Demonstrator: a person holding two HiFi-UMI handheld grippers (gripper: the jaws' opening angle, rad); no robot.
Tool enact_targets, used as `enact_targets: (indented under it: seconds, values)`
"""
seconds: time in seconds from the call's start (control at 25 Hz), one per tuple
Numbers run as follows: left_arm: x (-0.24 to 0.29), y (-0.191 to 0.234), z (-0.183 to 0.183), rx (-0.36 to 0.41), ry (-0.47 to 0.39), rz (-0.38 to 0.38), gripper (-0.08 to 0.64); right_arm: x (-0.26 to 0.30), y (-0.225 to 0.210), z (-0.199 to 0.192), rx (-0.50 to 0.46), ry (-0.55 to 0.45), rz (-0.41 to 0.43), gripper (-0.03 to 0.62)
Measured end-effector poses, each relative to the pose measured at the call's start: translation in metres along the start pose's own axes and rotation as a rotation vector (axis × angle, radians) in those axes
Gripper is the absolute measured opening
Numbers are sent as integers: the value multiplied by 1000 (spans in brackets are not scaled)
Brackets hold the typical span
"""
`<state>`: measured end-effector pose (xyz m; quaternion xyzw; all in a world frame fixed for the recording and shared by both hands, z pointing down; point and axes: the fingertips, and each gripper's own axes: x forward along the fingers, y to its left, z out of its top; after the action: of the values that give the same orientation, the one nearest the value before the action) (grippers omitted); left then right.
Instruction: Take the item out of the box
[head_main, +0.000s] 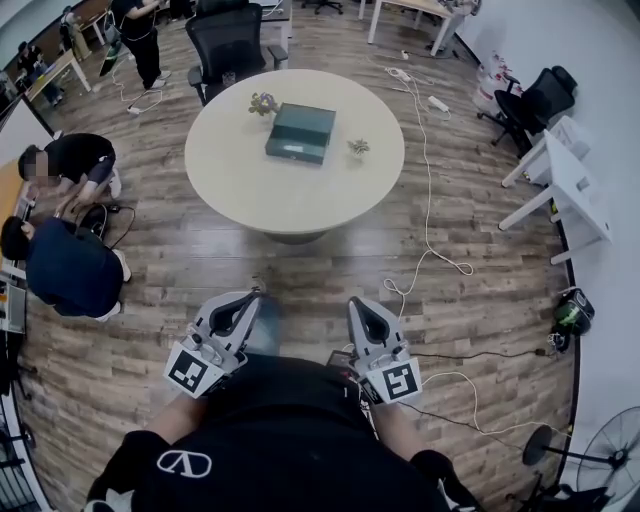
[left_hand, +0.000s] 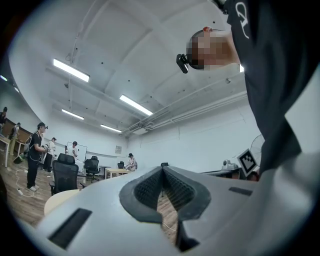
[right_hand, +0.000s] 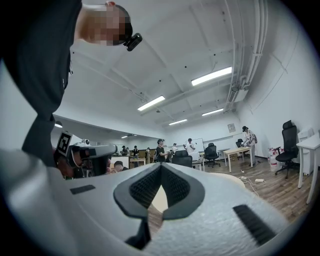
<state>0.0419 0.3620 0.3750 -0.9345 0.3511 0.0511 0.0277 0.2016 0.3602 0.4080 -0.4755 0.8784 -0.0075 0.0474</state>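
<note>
Well back from the round beige tabletop (head_main: 240, 190), we hold left tongs (head_main: 254, 297) and right tongs (head_main: 358, 304) clenched, empty; the flat dark green box (head_main: 300, 132) lies untouched; approaching comes next, we judge.

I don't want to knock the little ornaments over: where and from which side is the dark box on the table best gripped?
Probably the near long edge of the dark box, approached from the person's side. It lies flat and closed, that long face turned this way; one small ornament sits near its far left corner, another off its right end.
</note>
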Motion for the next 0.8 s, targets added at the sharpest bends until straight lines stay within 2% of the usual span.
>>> enact_targets:
  seconds: [0.2,0.36,0.64,0.8]
  values:
    - [37,37,-13,-23,-34,-28,5,39,-23,-13,-14,11,-6,3]
    - [77,86,-18,-47,-54,-63,5,92,-46,-14,-31,22,-23,3]
    - [150,217,-17,-57,-64,-102,5,227,-89,-11,-76,70,-35,3]
    - [186,290,-19,-60,-58,-133,6,311,-110,-6,-103,64,-33,3]
